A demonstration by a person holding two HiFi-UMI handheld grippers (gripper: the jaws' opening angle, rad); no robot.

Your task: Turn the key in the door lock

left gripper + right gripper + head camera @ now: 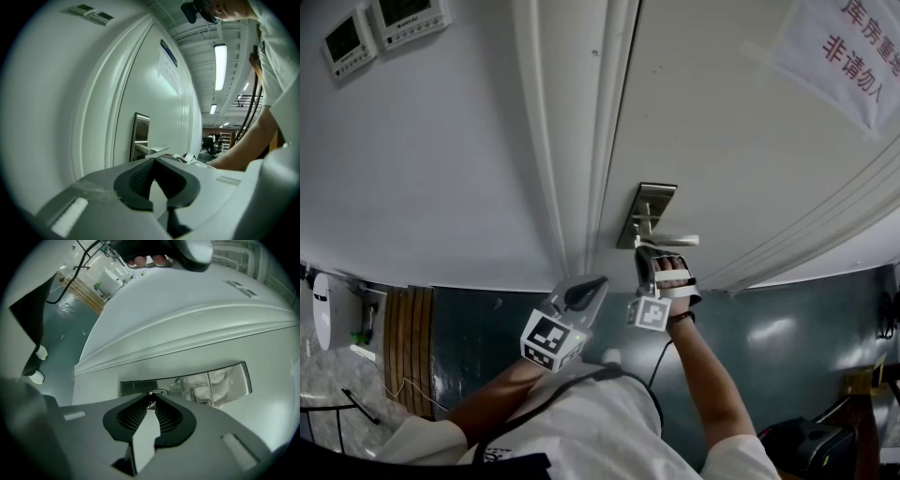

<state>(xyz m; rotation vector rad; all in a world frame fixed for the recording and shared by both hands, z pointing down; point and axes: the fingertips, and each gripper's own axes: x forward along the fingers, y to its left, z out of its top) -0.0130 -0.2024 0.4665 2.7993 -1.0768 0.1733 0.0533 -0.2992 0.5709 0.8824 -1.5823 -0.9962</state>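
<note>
A steel lock plate [647,212] with a lever handle [673,240] sits on the white door [741,141]. My right gripper [646,253] is pressed up to the plate just under the handle. In the right gripper view its jaws [151,399] are pinched on a small metal key [151,402] that sticks out of the plate [197,386]. My left gripper [584,294] hangs back to the left of the lock, away from the door. Its jaws [154,159] are shut with nothing in them. Beyond them the plate [140,131] and handle [152,149] show.
The door frame [572,141] runs left of the lock. A paper notice [848,47] with red print hangs on the door's upper right. Two wall control panels [384,26] are at the top left. A wooden slatted piece [405,347] stands on the floor at the lower left.
</note>
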